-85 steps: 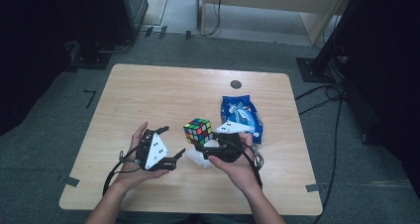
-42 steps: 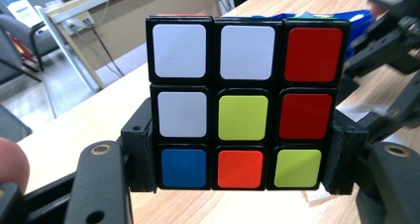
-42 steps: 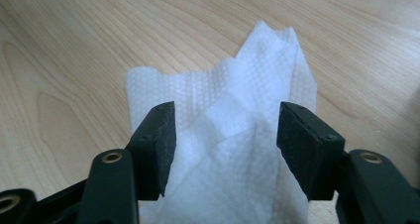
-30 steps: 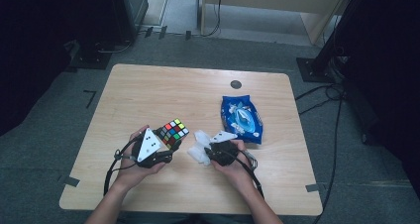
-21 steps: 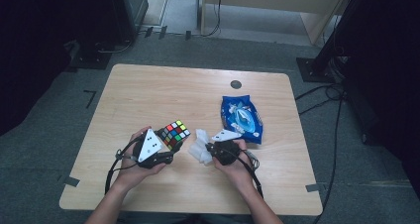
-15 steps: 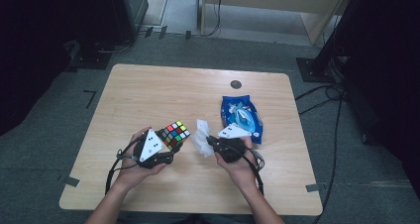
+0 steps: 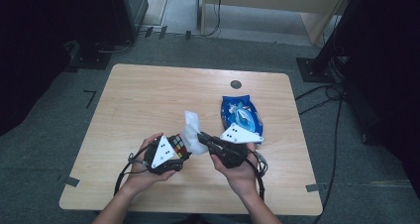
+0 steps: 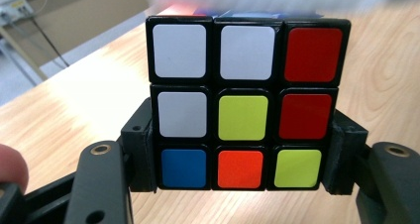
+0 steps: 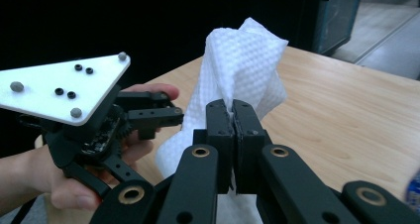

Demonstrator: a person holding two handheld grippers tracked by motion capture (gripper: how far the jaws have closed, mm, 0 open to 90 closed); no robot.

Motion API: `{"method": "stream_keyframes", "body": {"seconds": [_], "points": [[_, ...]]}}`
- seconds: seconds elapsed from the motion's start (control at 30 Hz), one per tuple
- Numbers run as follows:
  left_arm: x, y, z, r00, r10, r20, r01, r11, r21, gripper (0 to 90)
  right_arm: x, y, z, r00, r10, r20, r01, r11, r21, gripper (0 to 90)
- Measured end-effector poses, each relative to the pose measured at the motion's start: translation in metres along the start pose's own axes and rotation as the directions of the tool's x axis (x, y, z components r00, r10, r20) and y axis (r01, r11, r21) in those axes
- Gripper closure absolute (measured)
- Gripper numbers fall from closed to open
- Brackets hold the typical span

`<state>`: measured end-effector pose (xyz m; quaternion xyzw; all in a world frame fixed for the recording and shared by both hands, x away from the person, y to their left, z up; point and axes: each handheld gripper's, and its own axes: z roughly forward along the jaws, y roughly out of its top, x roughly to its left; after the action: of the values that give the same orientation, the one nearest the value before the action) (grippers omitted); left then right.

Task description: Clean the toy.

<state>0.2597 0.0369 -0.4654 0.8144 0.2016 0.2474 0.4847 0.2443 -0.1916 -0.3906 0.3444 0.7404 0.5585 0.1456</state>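
Both grippers are loaded. Clamped between the jaws of the left gripper [image 7: 171, 154], low and left of centre in the high view, is the puzzle cube [image 8: 246, 102]; in the left gripper view the jaw pads press its two sides at the bottom row, and the cube sits upright just above the table [image 7: 148, 95]. Beside it, the right gripper [image 9: 233, 117] has its jaws pinched tight on a white wipe [image 9: 242, 70], whose loose upper part rises as a crumpled flap at centre frame in the right gripper view.

Judging from this, the work is wiping the cube. Cube picked up and wipe taken look done; the wipe hangs right beside the cube in the high view, and whether they touch I cannot tell. The rubbing itself seems mostly left.

Glossy, hard plastic, the cube has black edges and square stickers in white, red, yellow-green, blue and orange. Soft, dimpled, quilted fabric makes up the wipe. Right of centre on the pale wood-grain table lies a shiny blue packet [image 7: 241, 116], flat and crinkly.
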Motion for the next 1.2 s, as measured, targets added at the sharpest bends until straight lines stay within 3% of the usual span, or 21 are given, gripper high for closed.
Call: {"method": "stream_keyframes", "body": {"seconds": [0.27, 0.4, 0.63, 0.83, 0.93, 1.0, 1.07, 1.2], "points": [[-0.006, 0.004, 0.0, 0.9997, 0.021, 0.015, -0.021, 0.9998, -0.007, 34.2, 0.006, -0.011, 0.015, 0.999, 0.011, -0.042, -0.01, 1.0, 0.027, 89.0], [-0.008, 0.006, -0.002, 0.9996, 0.029, 0.003, -0.029, 0.9994, -0.02, 34.2, 0.006, -0.013, 0.017, 0.9997, -0.007, -0.023, 0.008, 1.0, 0.029, 89.0], [-0.009, 0.008, -0.006, 0.9993, 0.037, -0.004, -0.037, 0.9988, -0.033, 34.2, -0.014, -0.022, 0.016, 0.9989, 0.02, 0.042, -0.021, 1.0, 0.024, 88.9], [-0.011, 0.013, -0.008, 0.9993, 0.035, 0.01, -0.034, 0.9975, -0.062, 34.2, -0.031, -0.03, 0.016, 0.9921, 0.028, 0.122, -0.037, 0.996, 0.075, 88.9], [-0.009, 0.012, -0.006, 0.9994, 0.036, -0.004, -0.036, 0.9985, -0.041, 34.2, -0.035, -0.033, 0.011, 0.9887, 0.055, 0.14, -0.064, 0.996, 0.062, 89.0], [-0.008, 0.011, -0.003, 0.9994, 0.034, -0.005, -0.034, 0.9991, -0.025, 34.2, -0.03, -0.027, 0.005, 0.9901, 0.05, 0.131, -0.055, 0.998, 0.035, 89.0], [-0.009, 0.01, -0.001, 0.9995, 0.03, -0.007, -0.03, 0.9995, -0.012, 34.2, -0.021, -0.018, -0.002, 0.9949, 0.057, 0.083, -0.057, 0.998, -0.007, 88.9], [-0.012, 0.014, 0.0, 0.9989, 0.046, -0.006, -0.046, 0.9989, -0.013, 34.2, 0.005, -0.003, -0.009, 0.9997, 0.023, -0.005, -0.023, 0.998, -0.062, 88.9]]}}
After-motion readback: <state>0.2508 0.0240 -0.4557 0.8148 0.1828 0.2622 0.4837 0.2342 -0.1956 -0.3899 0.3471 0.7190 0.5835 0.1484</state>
